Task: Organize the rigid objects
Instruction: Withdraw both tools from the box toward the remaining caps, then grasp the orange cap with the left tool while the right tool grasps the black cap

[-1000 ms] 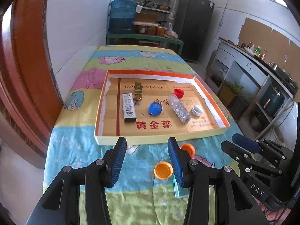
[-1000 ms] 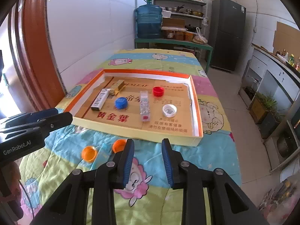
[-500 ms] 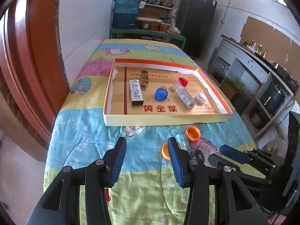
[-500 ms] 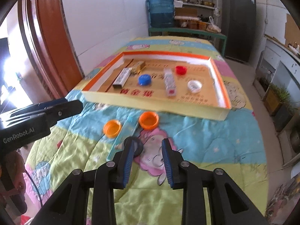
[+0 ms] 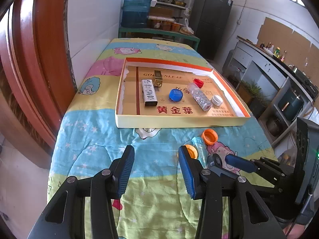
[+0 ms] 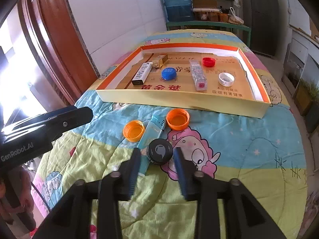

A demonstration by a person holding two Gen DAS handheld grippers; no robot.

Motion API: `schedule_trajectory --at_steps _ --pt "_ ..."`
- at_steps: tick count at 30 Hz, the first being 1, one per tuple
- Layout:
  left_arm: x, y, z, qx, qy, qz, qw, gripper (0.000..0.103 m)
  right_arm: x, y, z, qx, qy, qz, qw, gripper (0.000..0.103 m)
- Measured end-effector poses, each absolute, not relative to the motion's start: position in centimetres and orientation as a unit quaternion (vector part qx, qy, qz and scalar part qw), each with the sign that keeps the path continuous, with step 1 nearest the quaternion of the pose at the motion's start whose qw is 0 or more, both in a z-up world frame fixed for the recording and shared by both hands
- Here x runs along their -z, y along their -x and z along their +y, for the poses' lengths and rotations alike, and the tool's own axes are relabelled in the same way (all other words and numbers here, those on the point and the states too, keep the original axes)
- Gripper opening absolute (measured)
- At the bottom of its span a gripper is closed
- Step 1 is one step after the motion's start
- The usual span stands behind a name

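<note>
A shallow cardboard tray (image 6: 179, 99) (image 5: 179, 122) holds a white lighter (image 6: 142, 73), a gold lighter (image 6: 159, 60), a blue cap (image 6: 168, 73), a clear case (image 6: 197, 74), a red cap (image 6: 208, 61) and a white cap (image 6: 226, 79). On the quilt in front lie two orange caps (image 6: 133, 130) (image 6: 177, 119), a light blue flat box (image 6: 150, 137) and a black round lid (image 6: 159, 151). My right gripper (image 6: 157, 159) is open, its fingers on either side of the black lid. My left gripper (image 5: 156, 163) is open and empty above the quilt.
The table is covered by a cartoon quilt (image 6: 229, 139). A red wooden door frame (image 5: 39, 49) and white wall stand to the left. Shelves with a blue water jug (image 5: 135, 10) are at the far end. Kitchen counters run along the right (image 5: 279, 69).
Both grippers have pulled back from the tray and come lower. My right gripper has come down around the black lid, which now sits between its open fingers.
</note>
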State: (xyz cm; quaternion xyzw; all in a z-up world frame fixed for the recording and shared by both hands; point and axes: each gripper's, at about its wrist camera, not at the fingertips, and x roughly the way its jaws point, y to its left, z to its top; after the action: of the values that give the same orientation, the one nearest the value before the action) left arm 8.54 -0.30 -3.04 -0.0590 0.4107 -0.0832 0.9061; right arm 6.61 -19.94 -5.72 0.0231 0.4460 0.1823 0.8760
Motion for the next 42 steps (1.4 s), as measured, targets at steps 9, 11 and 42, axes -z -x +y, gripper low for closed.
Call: schedule_trajectory --at_steps 9,11,42 --pt "3.4 -8.9 0.0 0.081 0.06 0.415 0.904 0.047 6.4 -7.5 -19.7 -0.18 -0.024 0.455 0.872 0.043" --pt "3.5 -8.9 0.0 0.081 0.059 0.416 0.904 0.047 6.5 -7.6 -19.7 -0.181 -0.026 0.455 0.871 0.043" --pt "7.5 -10.6 -6.6 0.185 -0.11 0.434 0.875 0.047 5.9 -7.2 -22.1 -0.159 -0.044 0.445 0.88 0.03"
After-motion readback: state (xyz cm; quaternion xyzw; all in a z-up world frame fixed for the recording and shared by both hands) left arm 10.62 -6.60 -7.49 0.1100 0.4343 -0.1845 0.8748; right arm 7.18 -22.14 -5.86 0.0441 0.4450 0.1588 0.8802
